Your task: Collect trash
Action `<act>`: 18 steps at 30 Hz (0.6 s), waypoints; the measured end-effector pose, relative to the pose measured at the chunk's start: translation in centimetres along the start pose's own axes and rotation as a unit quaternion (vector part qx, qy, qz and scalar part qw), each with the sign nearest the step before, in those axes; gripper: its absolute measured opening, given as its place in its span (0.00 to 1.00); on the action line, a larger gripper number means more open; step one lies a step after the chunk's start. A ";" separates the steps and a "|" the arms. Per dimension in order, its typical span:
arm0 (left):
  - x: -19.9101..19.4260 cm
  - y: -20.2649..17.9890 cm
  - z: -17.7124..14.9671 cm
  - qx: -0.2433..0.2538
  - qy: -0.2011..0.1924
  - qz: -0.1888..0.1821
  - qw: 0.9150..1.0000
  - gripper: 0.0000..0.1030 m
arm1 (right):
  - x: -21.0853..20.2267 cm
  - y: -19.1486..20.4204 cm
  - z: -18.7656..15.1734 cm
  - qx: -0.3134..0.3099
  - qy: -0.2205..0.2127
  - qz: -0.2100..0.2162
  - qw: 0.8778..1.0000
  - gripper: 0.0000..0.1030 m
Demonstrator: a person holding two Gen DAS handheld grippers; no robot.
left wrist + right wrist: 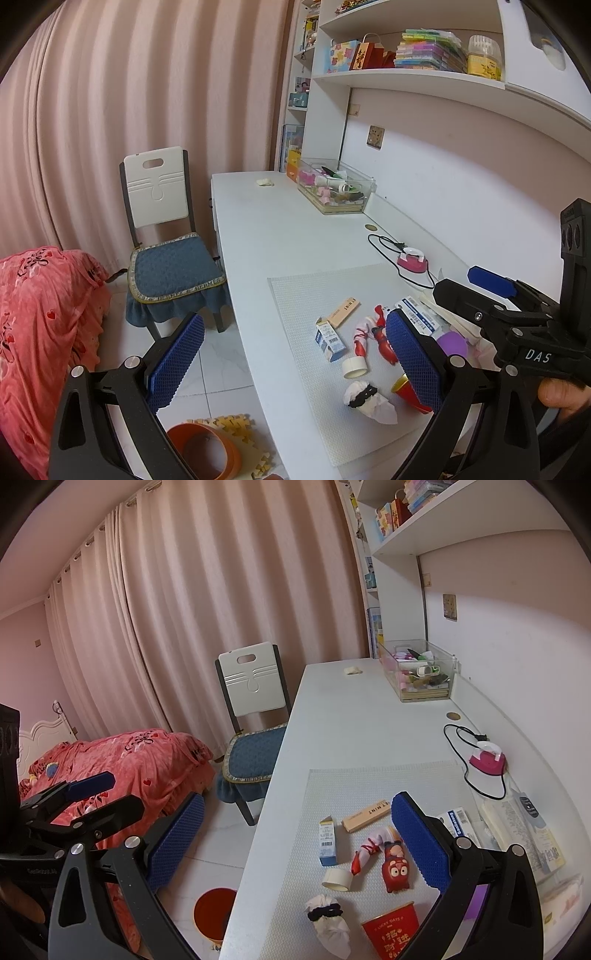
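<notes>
Our left gripper [295, 363] is spread wide with nothing between its blue pads, one finger hanging over the floor and the other over the desk's near edge. Our right gripper [297, 843] is likewise released and holds nothing; from the left wrist camera we see it again at the right [491, 291], above the far side of the mat.

The trash lies scattered on the pale textured mat [406, 786] on the white desk [351, 720]. Nearest us is a crumpled white tissue wad [328, 923] bound with a black band, and just beside it a red paper cup [393, 928] with gold lettering. Further in sit a white tape roll [337, 878], a small blue-and-white carton [328, 843] and a tan mint box [365, 816]. A red cartoon figurine [396, 866] lies next to a red-and-white wrapper [369, 847]. A blue-and-white medicine box [456, 821] sits partly behind our right finger, and a purple object [452, 341] shows past it, though we cannot tell what it is.

On the floor beside the desk stands an orange bin [214, 914], on a yellow foam puzzle mat [240, 432] in the left view.

A pink toy iron [487, 762] with a black cord rests near the wall, and a clear storage box [417, 672] sits at the far end. A chair [255, 716] with a blue cushion stands beyond the desk, near a bed with a red cover [129, 760].
</notes>
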State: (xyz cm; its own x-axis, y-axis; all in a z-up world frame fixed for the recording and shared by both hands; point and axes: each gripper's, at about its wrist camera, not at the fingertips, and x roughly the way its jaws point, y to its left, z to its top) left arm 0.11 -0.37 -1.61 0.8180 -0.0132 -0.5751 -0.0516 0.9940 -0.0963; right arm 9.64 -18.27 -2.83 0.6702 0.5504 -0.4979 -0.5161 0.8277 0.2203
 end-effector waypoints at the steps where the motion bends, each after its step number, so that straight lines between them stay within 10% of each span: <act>1: 0.0 -0.1 -0.1 0.001 0.001 0.000 1.000 0.94 | 0.0 0.0 -0.1 0.000 0.000 -0.001 1.000 0.96; 18: 0.5 -1.8 0.5 0.021 0.011 -0.026 0.999 0.94 | -2.0 -1.1 0.1 0.019 0.002 -0.023 1.000 0.96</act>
State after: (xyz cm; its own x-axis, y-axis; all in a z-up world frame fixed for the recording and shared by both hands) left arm 0.85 -2.09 -1.34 0.8055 -0.0679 -0.5886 0.0157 0.9955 -0.0933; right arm 8.95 -20.32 -1.98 0.6905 0.5107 -0.5123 -0.4638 0.8560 0.2283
